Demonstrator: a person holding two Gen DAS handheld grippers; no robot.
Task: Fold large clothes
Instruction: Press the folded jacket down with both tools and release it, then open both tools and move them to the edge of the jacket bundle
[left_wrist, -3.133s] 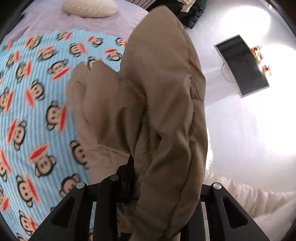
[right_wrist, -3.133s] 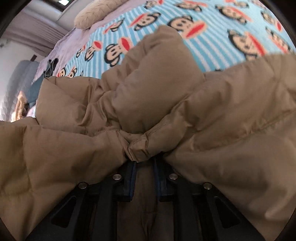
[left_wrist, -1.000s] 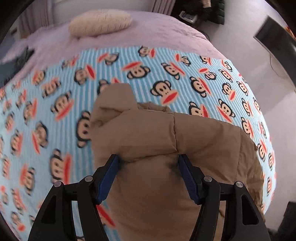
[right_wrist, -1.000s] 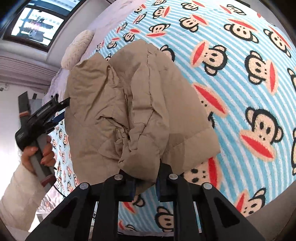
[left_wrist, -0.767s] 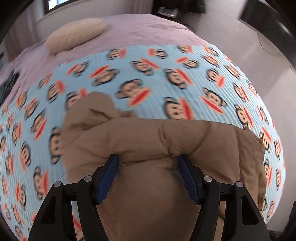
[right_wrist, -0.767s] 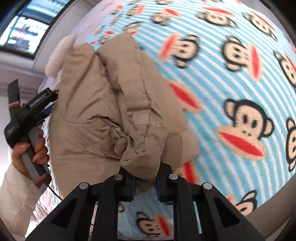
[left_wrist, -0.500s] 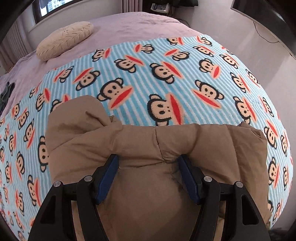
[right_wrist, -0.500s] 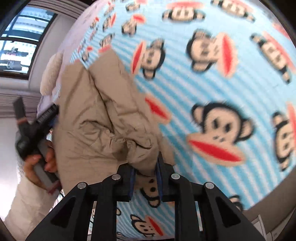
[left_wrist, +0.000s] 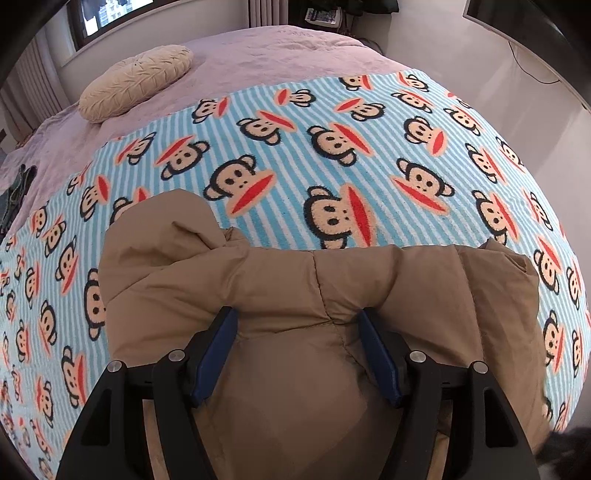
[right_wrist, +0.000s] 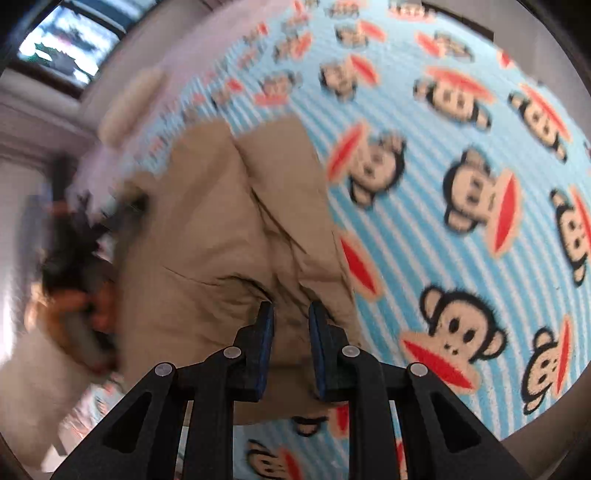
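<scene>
Right gripper (right_wrist: 291, 314) just let go, jaws narrowly apart, empty; left gripper (left_wrist: 297, 319) wide, I keep it straddling padded fold; tan puffer jacket (left_wrist: 295, 295) dropped folded on monkey blanket (left_wrist: 369, 147); I judge fold nearly done

Setting: home bedroom. Evidence: bed (left_wrist: 288, 51) under a mauve cover, overlaid by a monkey-print blanket (left_wrist: 369, 155) (blue-and-white stripes); round cream cushion (left_wrist: 136, 83) near the head; window (left_wrist: 107, 11) behind; possibly a wall screen (left_wrist: 524, 26) at right, cropped.
</scene>
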